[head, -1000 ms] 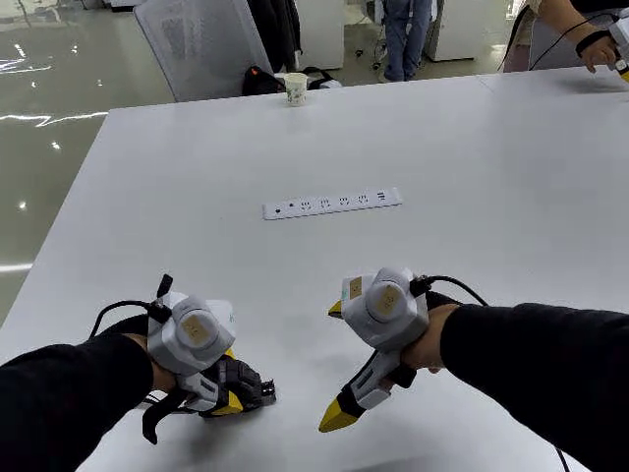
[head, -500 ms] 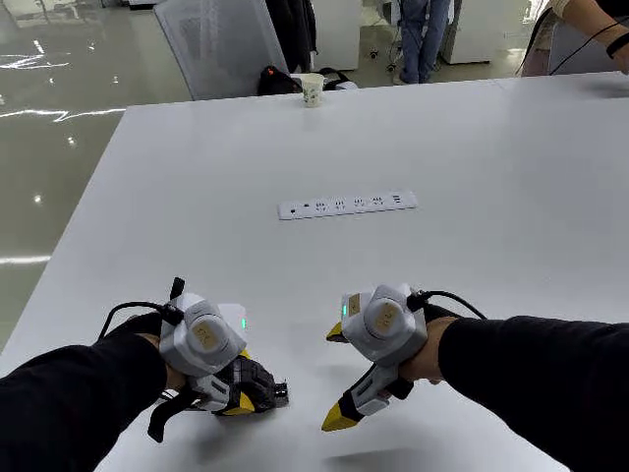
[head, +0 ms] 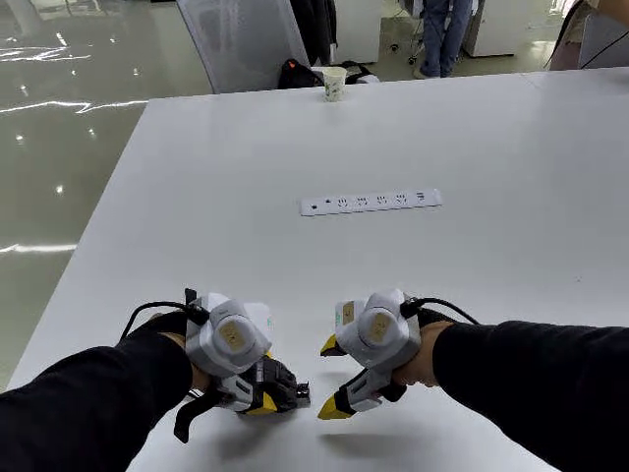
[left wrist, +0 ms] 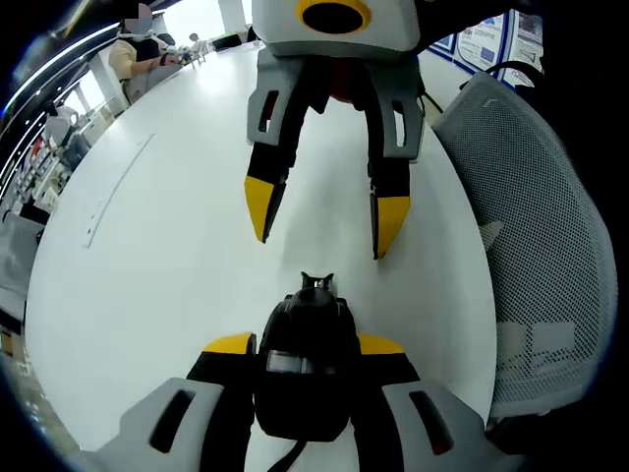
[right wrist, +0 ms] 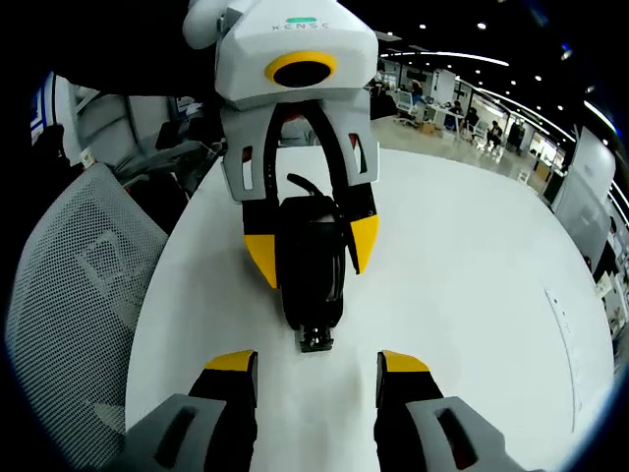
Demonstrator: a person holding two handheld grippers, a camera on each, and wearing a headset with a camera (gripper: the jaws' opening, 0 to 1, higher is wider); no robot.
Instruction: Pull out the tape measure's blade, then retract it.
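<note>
In the head view the black tape measure (head: 279, 379) is a lump at the table's (head: 393, 128) 6 o'clock, but the right gripper view makes it plain: left gripper (right wrist: 312, 254) clamped snug on it, right gripper (right wrist: 316, 364) gaping wide, empty.

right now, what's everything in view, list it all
table: one, white, under everything
power strip: one, white, mid-table
paper cup: one, pale, far edge of the table
mesh chair: one, grey, beyond the far edge
tape measure: one, black, near edge, clamped in the left gripper
left gripper: one, white with yellow-tipped jaws, shut on the tape measure
right gripper: one, same colours, jaws open, facing the tape measure
sleeves: two, black, holding the grippers
</note>
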